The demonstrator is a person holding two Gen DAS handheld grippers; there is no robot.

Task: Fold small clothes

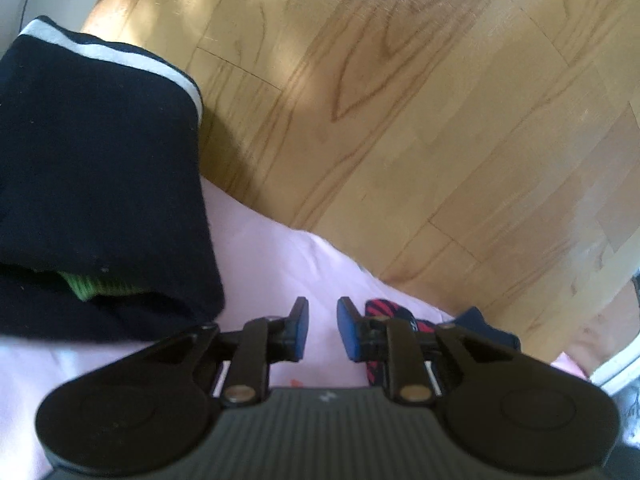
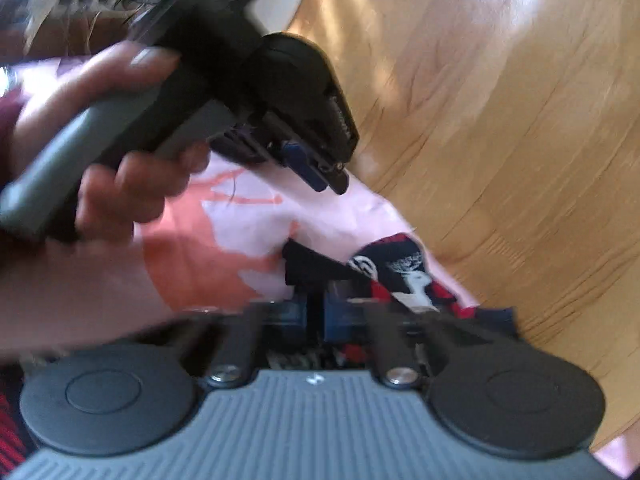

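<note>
The left hand-held gripper (image 1: 322, 328) hangs open with nothing in it, just over the pink shirt (image 1: 280, 264) on the wood floor (image 1: 400, 120). The right hand-held gripper (image 2: 315, 316) looks nearly closed at the red-and-navy sock (image 2: 404, 276); too blurry to say if it's pinched. A navy garment (image 1: 100, 180) already sits folded beside them, so I'd guess sock and shirt remain.

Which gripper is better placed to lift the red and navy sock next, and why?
The right gripper: its nearly closed jaws sit at the red and navy sock. The left gripper hangs open and empty over the pink cloth.
</note>
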